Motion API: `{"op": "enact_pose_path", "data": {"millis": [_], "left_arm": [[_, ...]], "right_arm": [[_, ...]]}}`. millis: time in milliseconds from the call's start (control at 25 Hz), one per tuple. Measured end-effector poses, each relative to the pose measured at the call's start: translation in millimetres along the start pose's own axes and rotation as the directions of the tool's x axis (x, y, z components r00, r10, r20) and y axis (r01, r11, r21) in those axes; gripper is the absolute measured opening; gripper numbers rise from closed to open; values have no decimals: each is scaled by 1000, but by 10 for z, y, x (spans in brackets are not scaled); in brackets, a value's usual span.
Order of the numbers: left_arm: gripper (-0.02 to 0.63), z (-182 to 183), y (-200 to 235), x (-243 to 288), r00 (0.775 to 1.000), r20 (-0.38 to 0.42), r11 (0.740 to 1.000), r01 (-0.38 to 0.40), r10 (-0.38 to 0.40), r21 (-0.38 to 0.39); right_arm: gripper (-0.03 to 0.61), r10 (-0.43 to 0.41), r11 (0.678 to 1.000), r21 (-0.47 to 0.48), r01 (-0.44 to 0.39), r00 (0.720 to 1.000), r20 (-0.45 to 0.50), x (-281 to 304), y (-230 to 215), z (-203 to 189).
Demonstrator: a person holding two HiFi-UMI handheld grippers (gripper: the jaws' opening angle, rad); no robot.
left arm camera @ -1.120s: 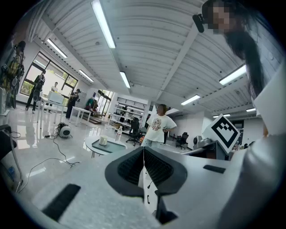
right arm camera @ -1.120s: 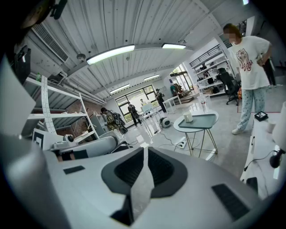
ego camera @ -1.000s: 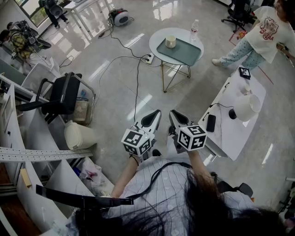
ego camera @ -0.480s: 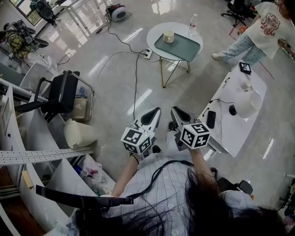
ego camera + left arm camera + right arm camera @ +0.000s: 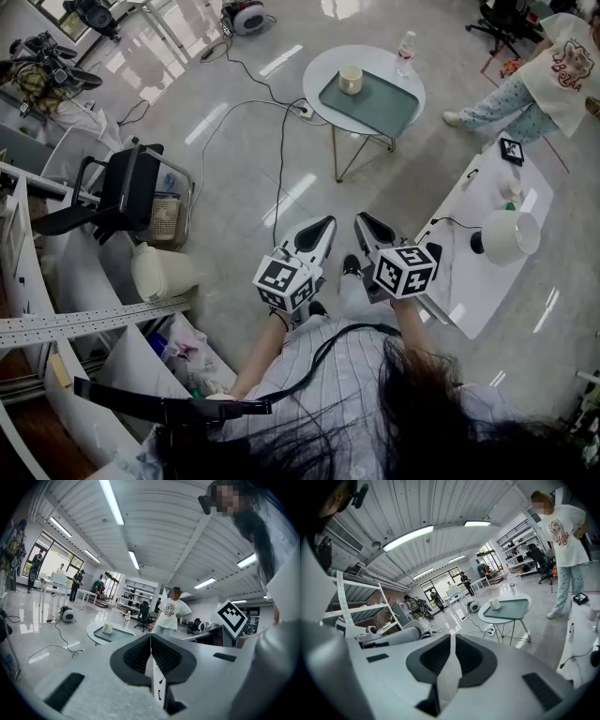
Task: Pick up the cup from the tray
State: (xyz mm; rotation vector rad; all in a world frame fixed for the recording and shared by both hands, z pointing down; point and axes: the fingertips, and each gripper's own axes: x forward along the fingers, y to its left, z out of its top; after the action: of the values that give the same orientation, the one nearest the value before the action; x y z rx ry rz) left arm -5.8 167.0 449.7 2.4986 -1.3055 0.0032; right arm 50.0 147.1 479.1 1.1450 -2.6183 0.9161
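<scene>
A cream cup (image 5: 351,80) stands at the far left corner of a grey-green tray (image 5: 380,103) on a round white table (image 5: 322,70), well ahead of me across the floor. The cup (image 5: 108,628) shows small in the left gripper view, and the cup (image 5: 495,604) with the tray (image 5: 511,609) shows in the right gripper view. My left gripper (image 5: 324,223) and right gripper (image 5: 362,218) are held side by side near my chest, far from the table. Both have their jaws pressed together with nothing between them.
A clear bottle (image 5: 405,48) stands on the round table beside the tray. A long white table (image 5: 487,272) with a lamp and a phone lies to the right. A person (image 5: 544,80) stands past it. A black chair (image 5: 127,187), a bin and shelving fill the left; cables cross the floor.
The round table with tray and cup has shifted slightly right and down in the head view. Both grippers stay shut, side by side, drifting a little to the right.
</scene>
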Motion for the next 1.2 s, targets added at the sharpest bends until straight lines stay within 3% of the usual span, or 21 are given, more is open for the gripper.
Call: {"op": "enact_pose_path", "data": {"millis": [560,1200], "left_arm": [[14,326,474,1085,998,12,998,-65,65,1],[14,457,948,1697,998,-18,998,-59,58,-3]], "right_arm": [[51,70,997,-11,-70,996,-48,703,-741,711],[51,20,1000,-7,-20,998,-53,1041,-1264,1006]]}}
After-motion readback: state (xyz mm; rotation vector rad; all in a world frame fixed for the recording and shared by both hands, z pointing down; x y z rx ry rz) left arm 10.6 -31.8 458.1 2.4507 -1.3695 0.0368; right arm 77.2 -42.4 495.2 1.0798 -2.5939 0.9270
